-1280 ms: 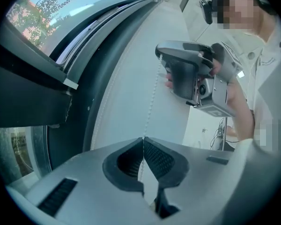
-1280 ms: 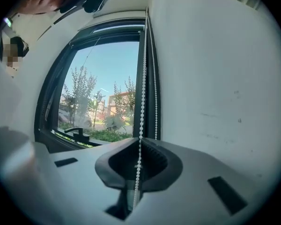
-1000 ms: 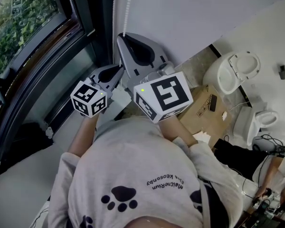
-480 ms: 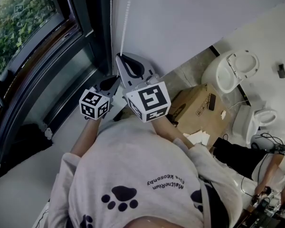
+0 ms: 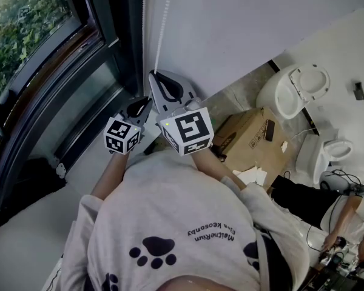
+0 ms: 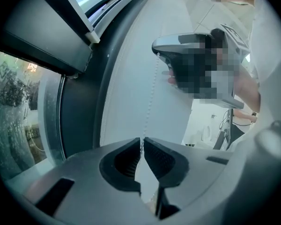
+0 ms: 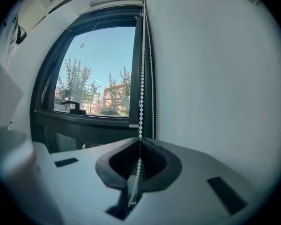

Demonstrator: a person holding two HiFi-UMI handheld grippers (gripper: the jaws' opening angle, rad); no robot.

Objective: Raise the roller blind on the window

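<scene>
A white bead chain [image 5: 164, 18] hangs down the white wall beside the dark window frame [image 5: 112, 17]. My right gripper [image 5: 154, 74] is the higher one and is shut on the chain [image 7: 141, 78], which passes between its jaws [image 7: 140, 140]; a second strand [image 7: 152, 78] hangs just behind. My left gripper [image 5: 147, 100] sits lower and to the left. Its jaws [image 6: 142, 141] have just been opening slightly, but the chain [image 6: 151, 90] is still pinched at their tips. In the left gripper view the right gripper [image 6: 178, 43] shows above. The blind itself I cannot make out.
The window [image 7: 98, 74] has a dark handle [image 7: 74, 107] on its lower frame. A cardboard box [image 5: 249, 135] lies on the floor to the right. Beyond it stand two white toilets [image 5: 297, 90] [image 5: 329, 153]. Cables and a seated person's arm [image 5: 343, 220] are at the lower right.
Both grippers have come down along the wall with the chain in their jaws, most of it in the first half second. Since then they have barely moved.
</scene>
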